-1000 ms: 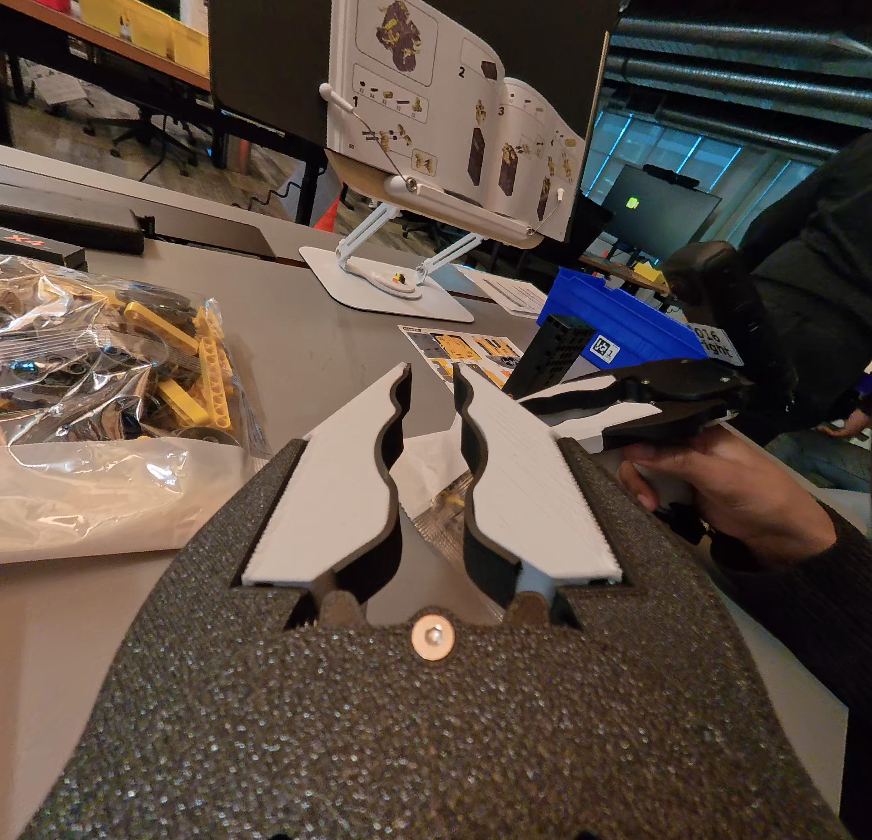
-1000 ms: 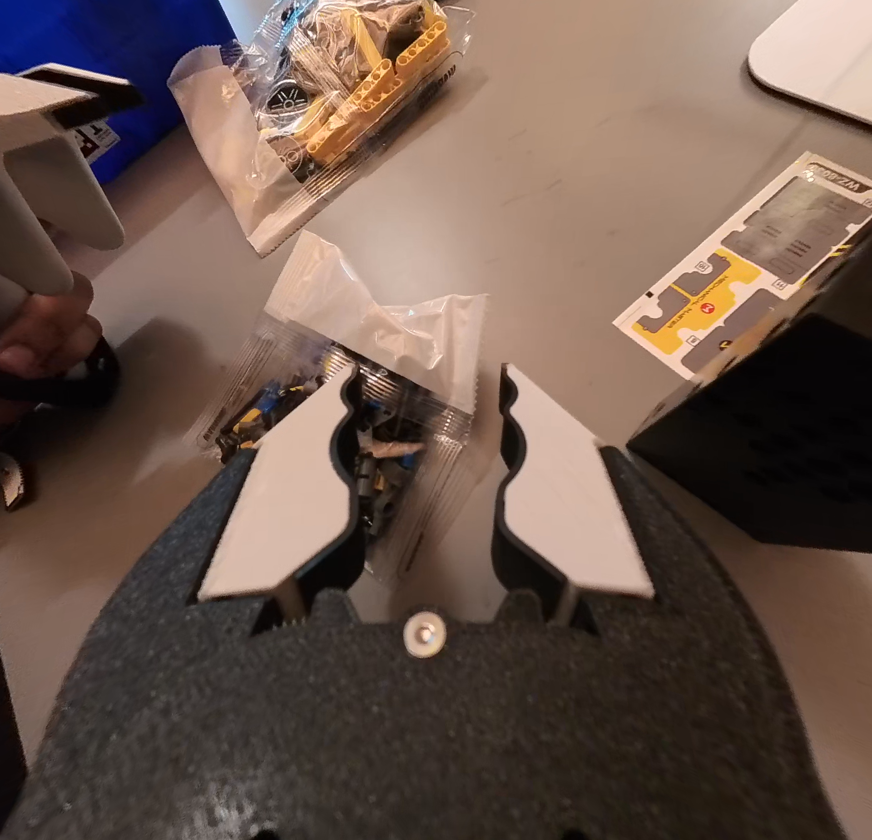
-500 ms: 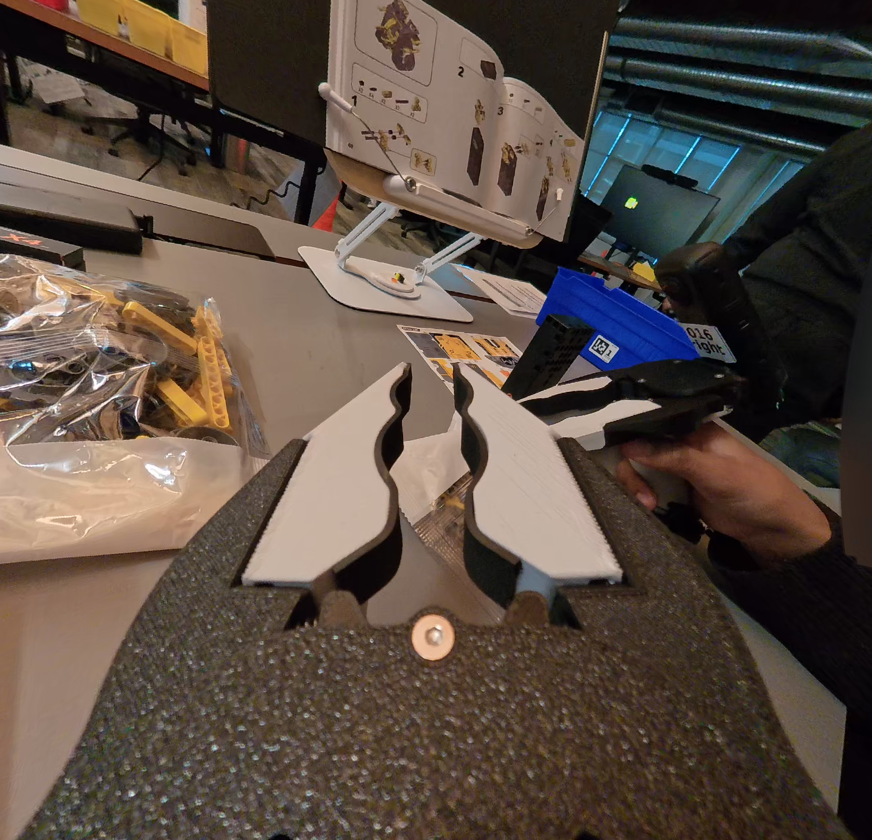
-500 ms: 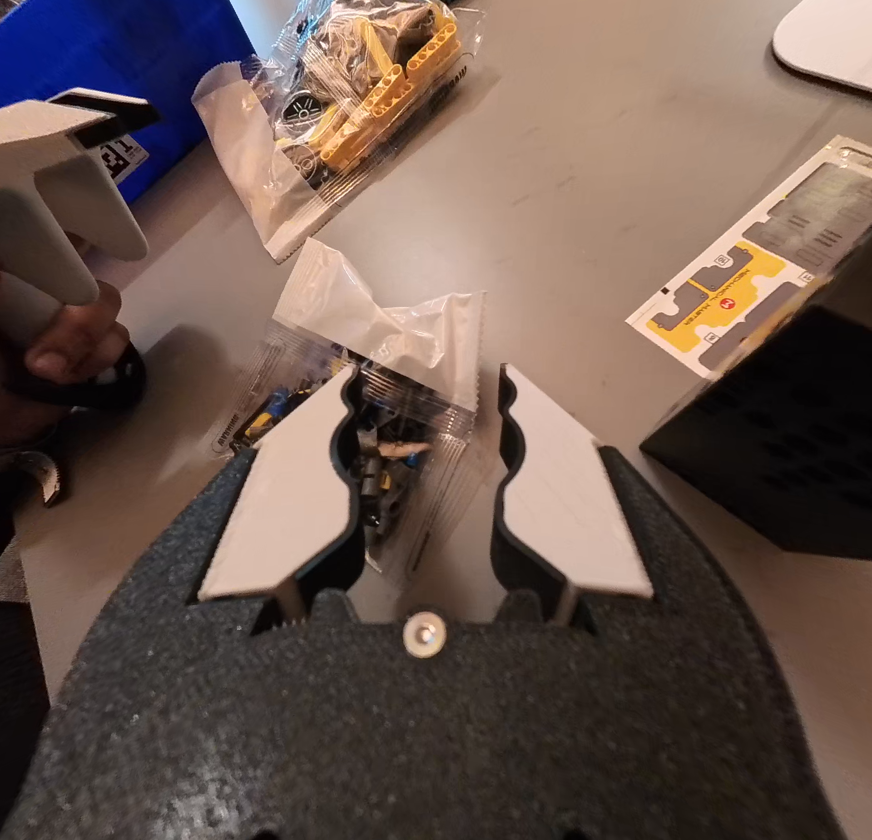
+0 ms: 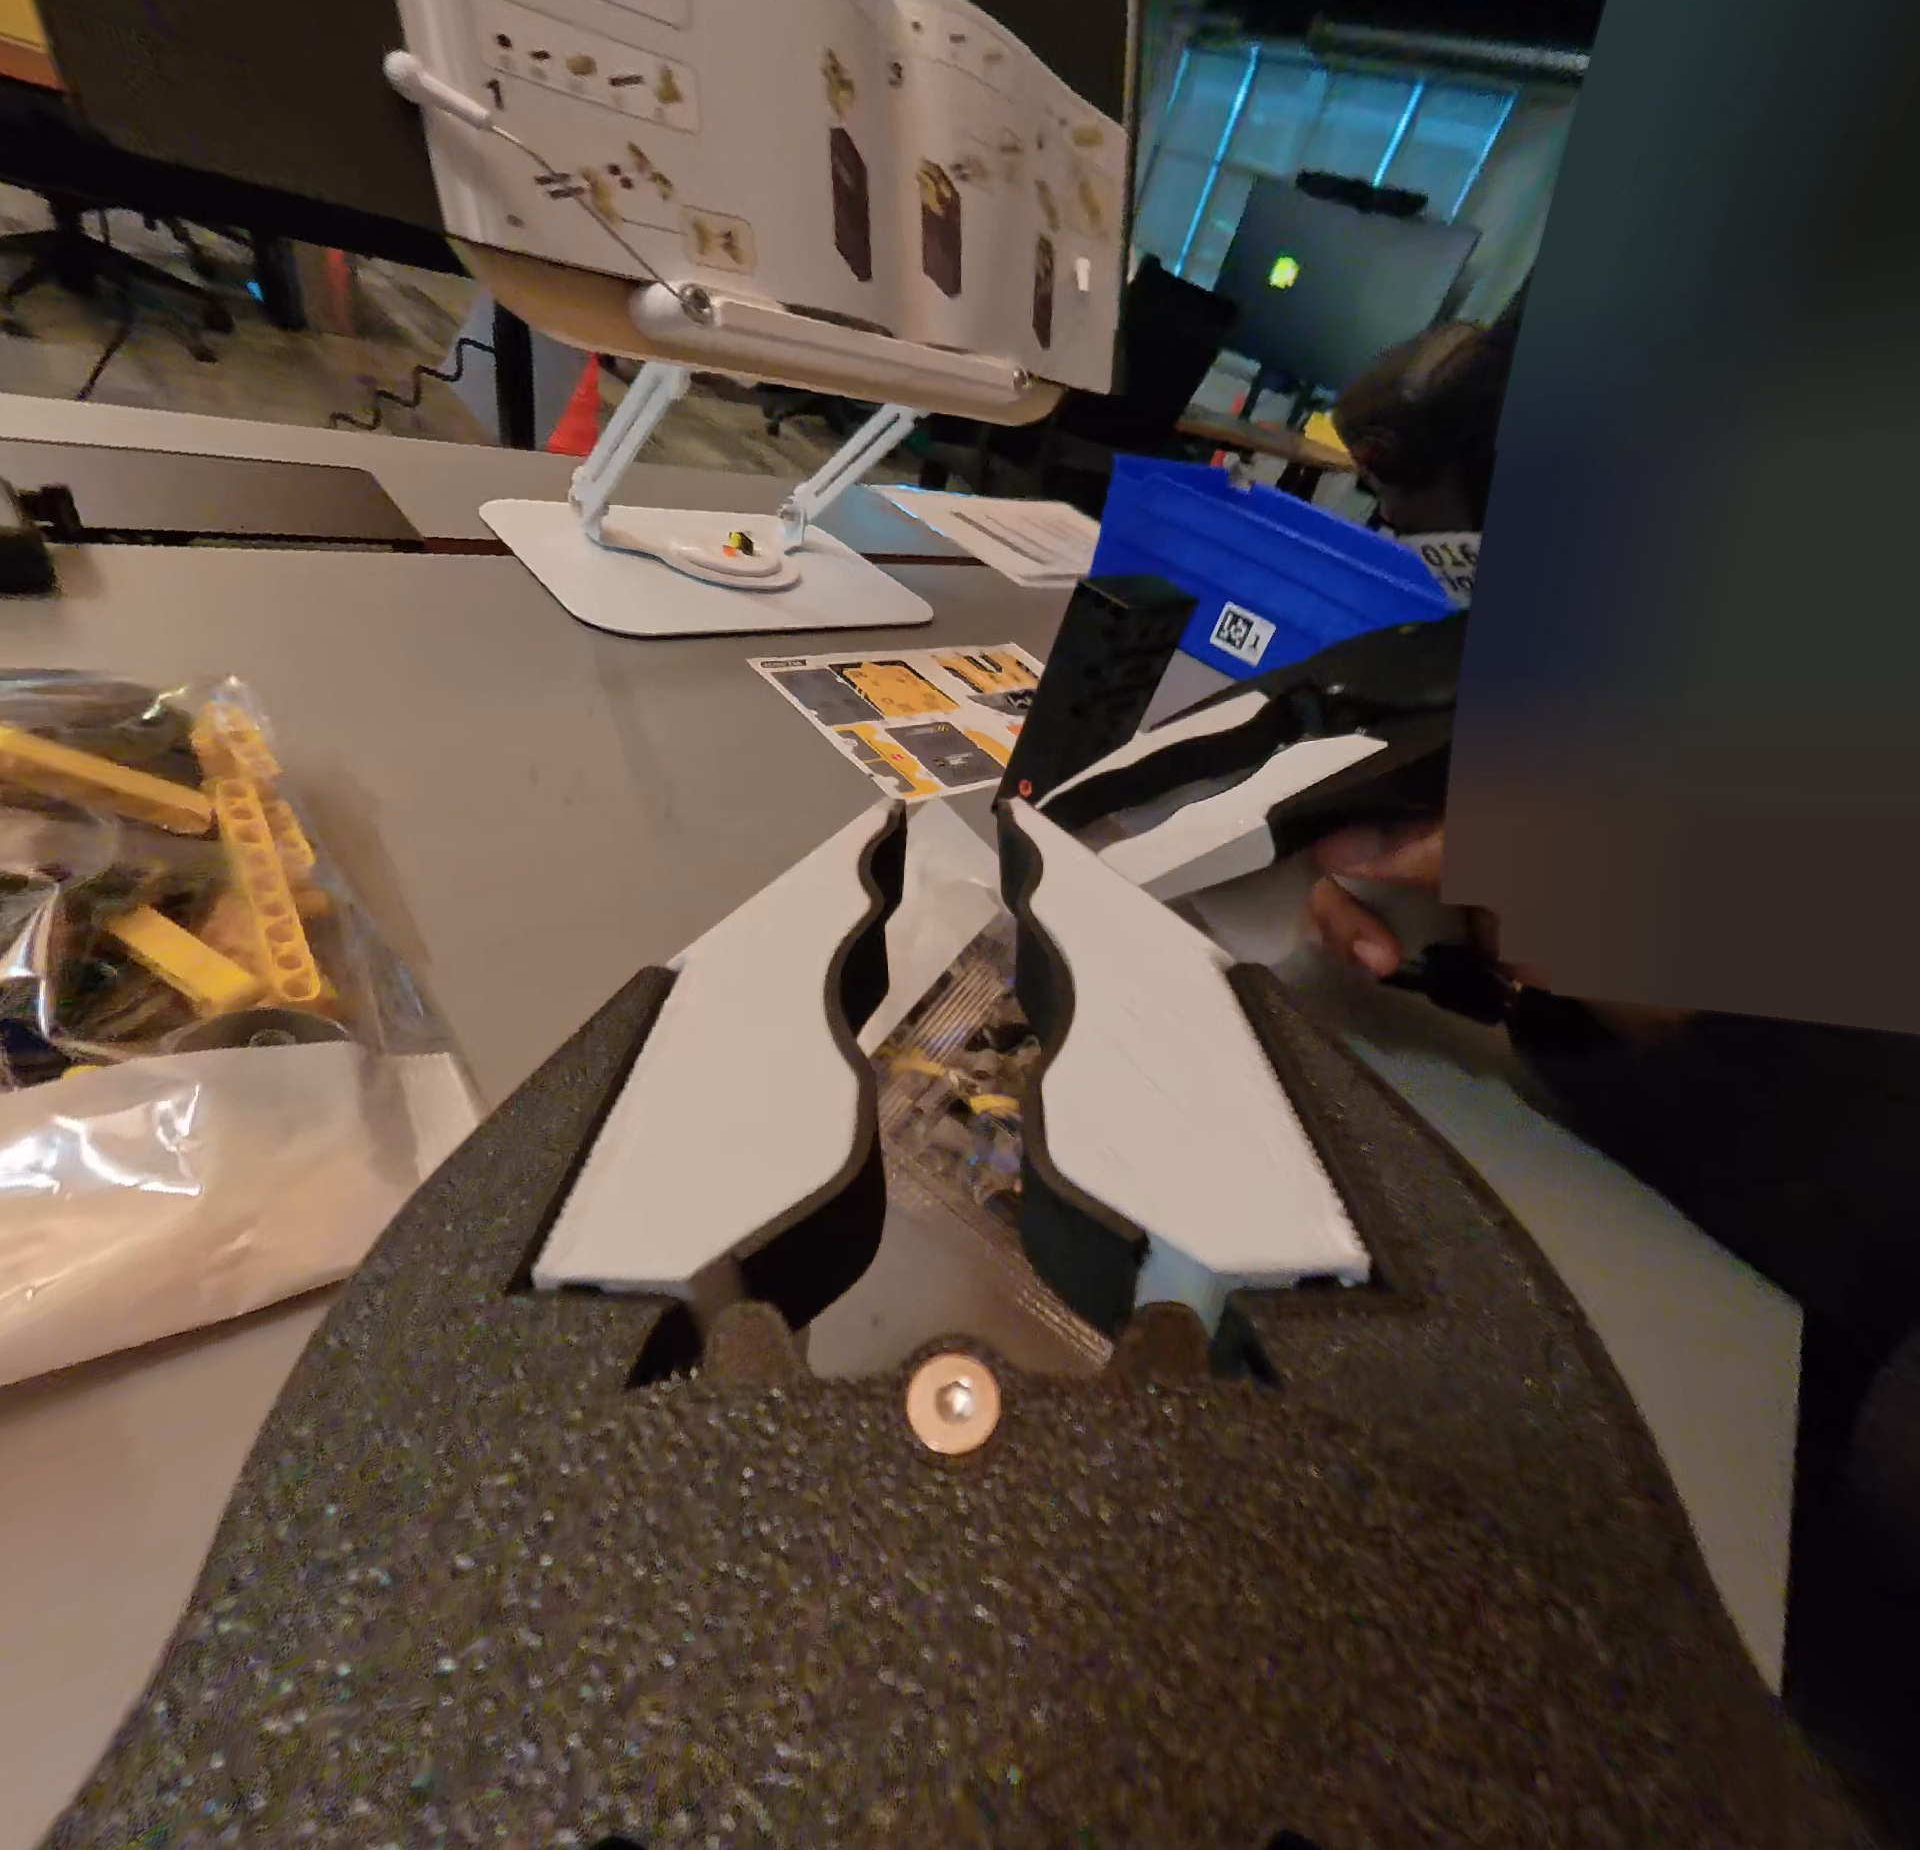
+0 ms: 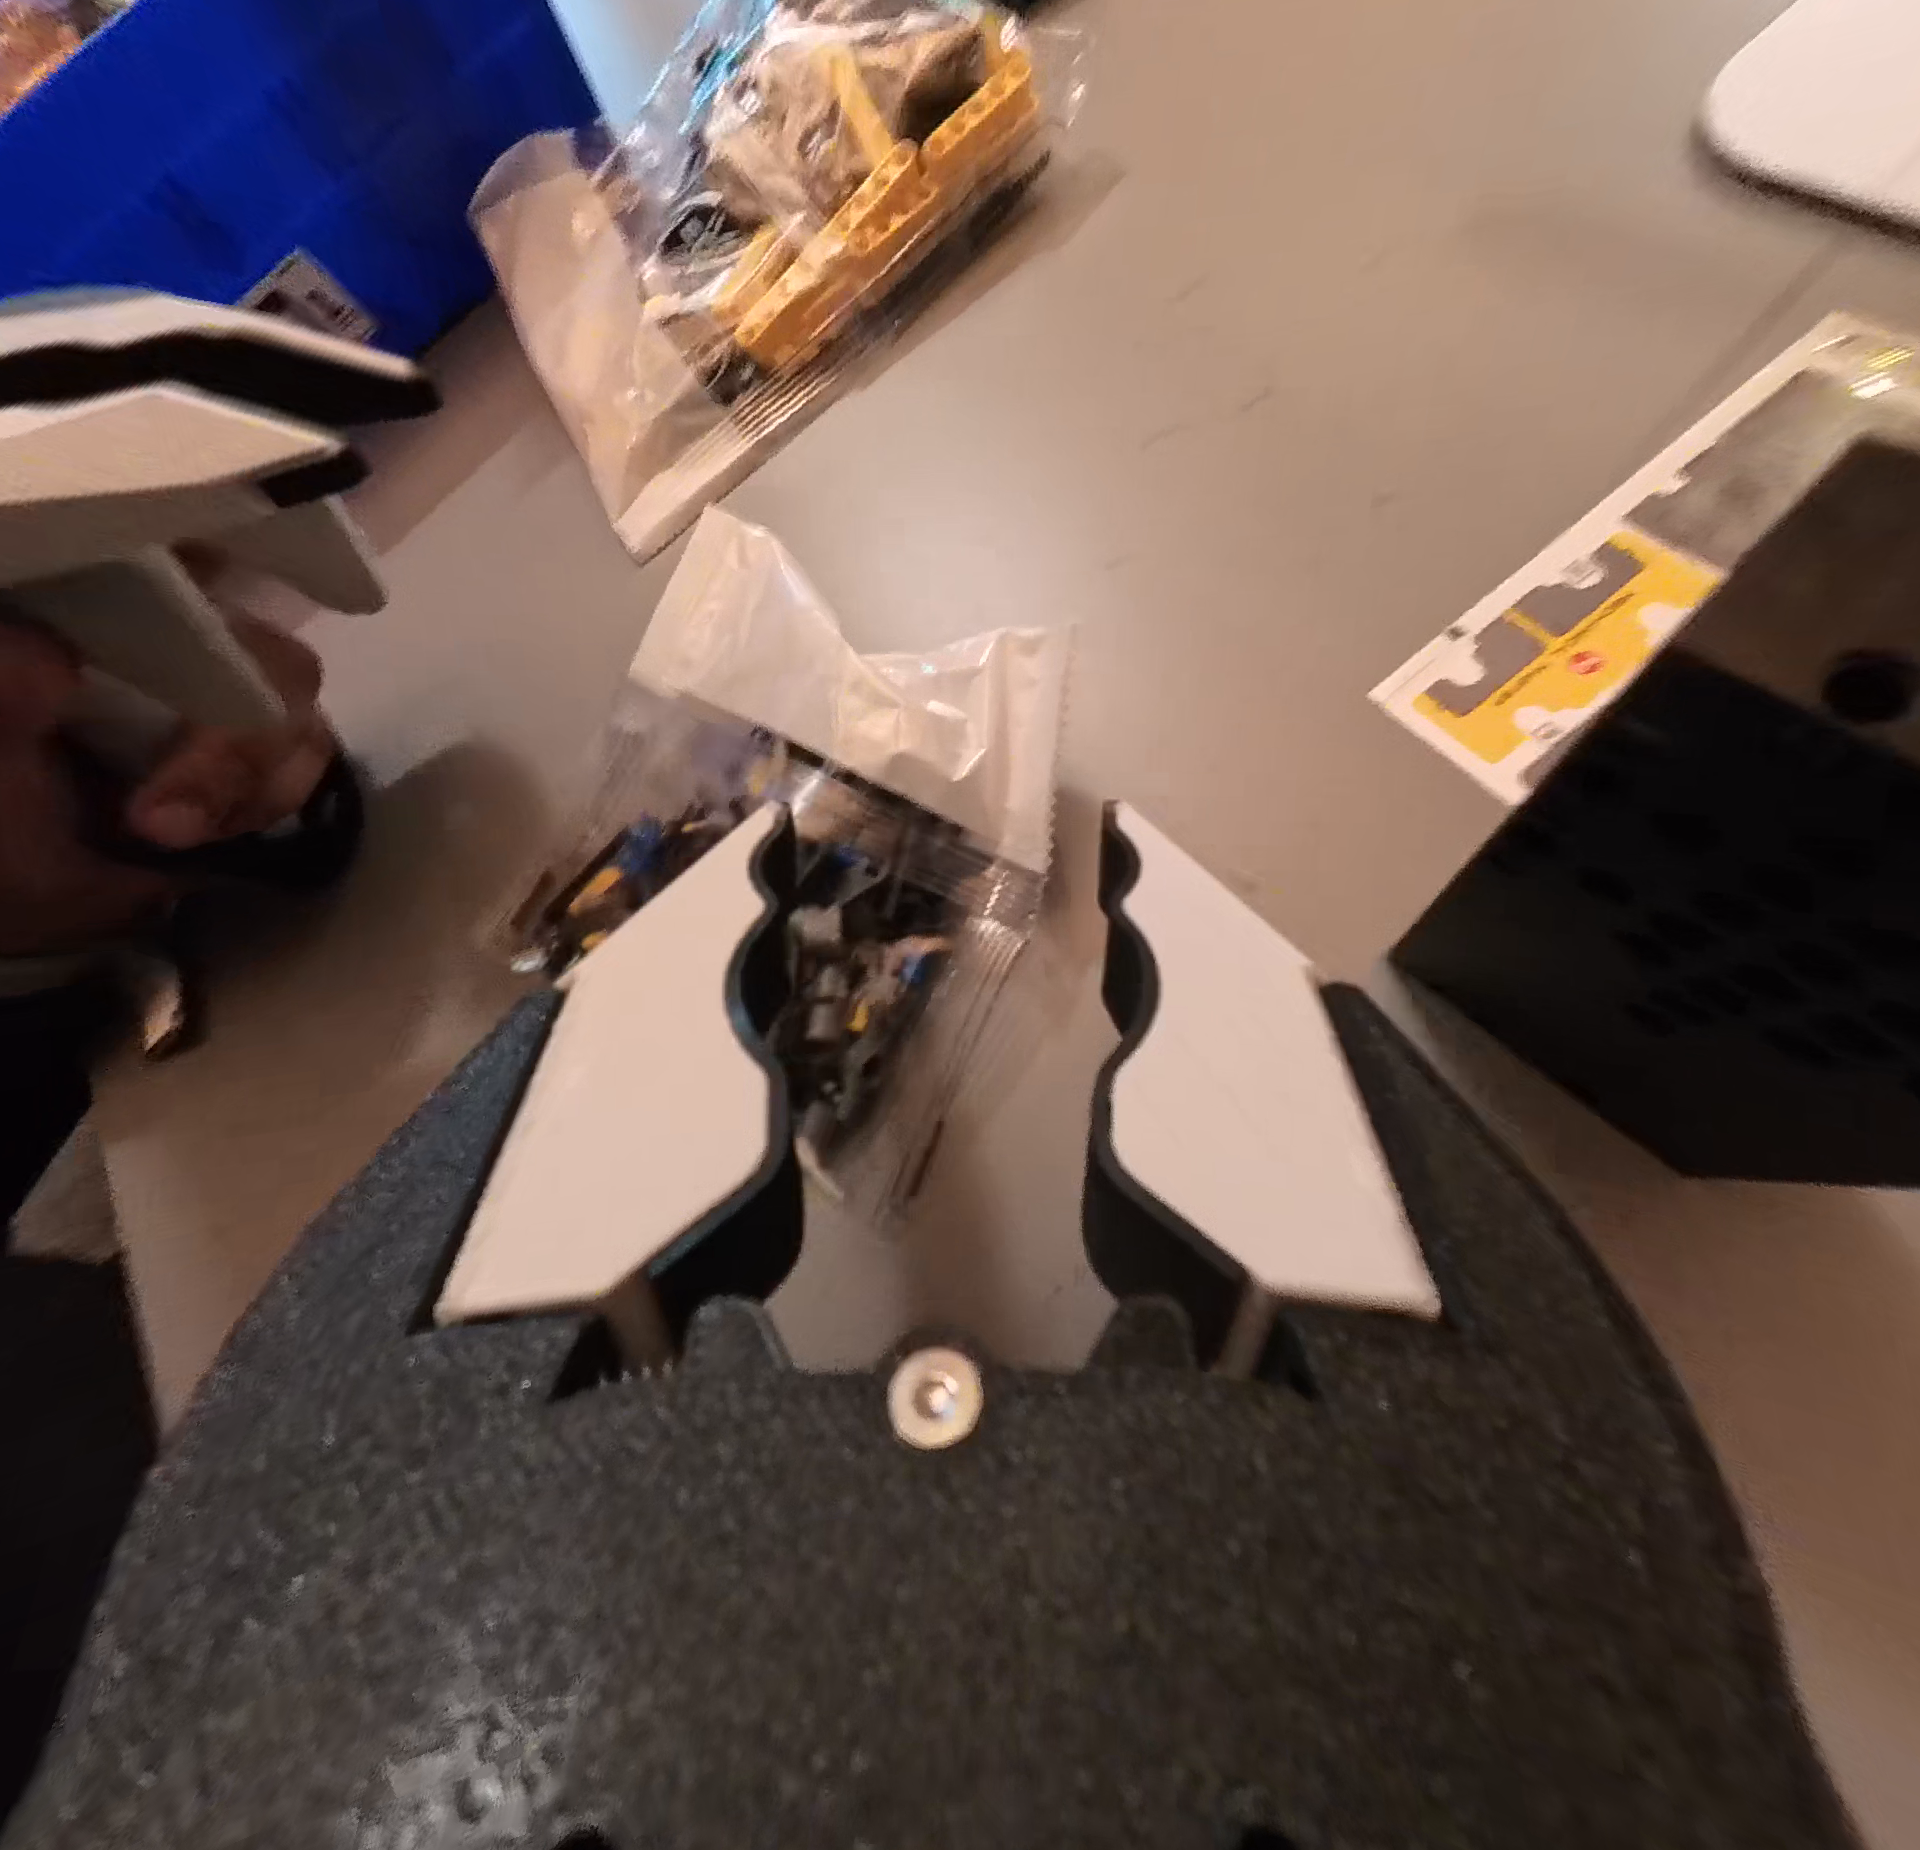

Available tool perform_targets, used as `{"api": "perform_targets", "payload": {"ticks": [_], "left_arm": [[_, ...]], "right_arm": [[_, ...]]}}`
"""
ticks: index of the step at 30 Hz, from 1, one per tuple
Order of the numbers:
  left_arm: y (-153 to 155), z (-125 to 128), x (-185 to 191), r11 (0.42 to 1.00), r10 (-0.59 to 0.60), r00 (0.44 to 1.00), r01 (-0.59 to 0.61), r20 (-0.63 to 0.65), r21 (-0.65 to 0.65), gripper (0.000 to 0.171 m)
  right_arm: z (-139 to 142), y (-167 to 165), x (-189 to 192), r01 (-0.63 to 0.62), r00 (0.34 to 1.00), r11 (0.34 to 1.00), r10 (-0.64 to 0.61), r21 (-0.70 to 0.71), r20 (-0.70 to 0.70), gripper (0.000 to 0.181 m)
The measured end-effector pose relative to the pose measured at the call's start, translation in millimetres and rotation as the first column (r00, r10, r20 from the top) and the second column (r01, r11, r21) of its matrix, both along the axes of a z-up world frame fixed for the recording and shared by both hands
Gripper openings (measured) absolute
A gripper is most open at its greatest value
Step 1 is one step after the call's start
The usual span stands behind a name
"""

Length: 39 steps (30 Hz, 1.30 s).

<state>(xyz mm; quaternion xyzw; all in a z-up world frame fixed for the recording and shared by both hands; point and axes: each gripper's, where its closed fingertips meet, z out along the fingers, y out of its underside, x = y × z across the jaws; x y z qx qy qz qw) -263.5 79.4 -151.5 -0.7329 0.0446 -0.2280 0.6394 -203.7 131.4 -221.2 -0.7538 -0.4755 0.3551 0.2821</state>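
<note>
At the far left a big bag (image 5: 156, 917) of yellow and dark parts is seen lying on the tabletop (image 5: 520, 740), untouched and well apart from both tools.

The left tongs (image 5: 951, 824) have been brought forward and lower than a second ago. Their jaws are kept at the same narrow gap and nothing is gripped between them. The small bag (image 5: 956, 1083) of mixed parts is now framed in that gap, lying flat on the tabletop beneath and just beyond the tips. Whether it is touched cannot be told.

In the right wrist view the right tongs (image 6: 940, 824) are held wide open, as before, and empty. They are poised over the near end of the small bag, with one finger covering part of it and the other set over bare tabletop beside it. That view is blurred, so movement is suggested. The left tongs are seen to have drawn nearer to the bag's folded white top.

Further right a sticker sheet (image 5: 904, 709) lies flat, partly hidden by a black block (image 5: 1107, 668) standing just beside the right tongs. A blue bin (image 5: 1278, 564) stands behind them.
</note>
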Motion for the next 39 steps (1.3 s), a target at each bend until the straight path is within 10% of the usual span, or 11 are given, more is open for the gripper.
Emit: {"api": "perform_targets", "payload": {"ticks": [18,33,39], "left_arm": [[3.3,-5.0,0.9,0.999,0.018,0.999,-0.019,-0.027,-0.029,0.016],[1.4,-1.9,-0.6,1.0,0.027,0.999,-0.027,-0.022,-0.008,0.016],[1.4,-1.1,-3.2,0.999,0.032,0.999,-0.032,-0.003,-0.007,0.016]], "right_arm": [[-26.8,-18.3,-4.6,-0.105,0.988,0.994,0.102,0.023,0.119,0.036],[-23.8,-19.3,-5.5,-0.113,0.99,0.994,0.113,-0.004,0.089,0.054],[7.6,-23.0,-15.3,-0.153,0.988,0.97,0.155,0.188,0.005,0.057]]}}
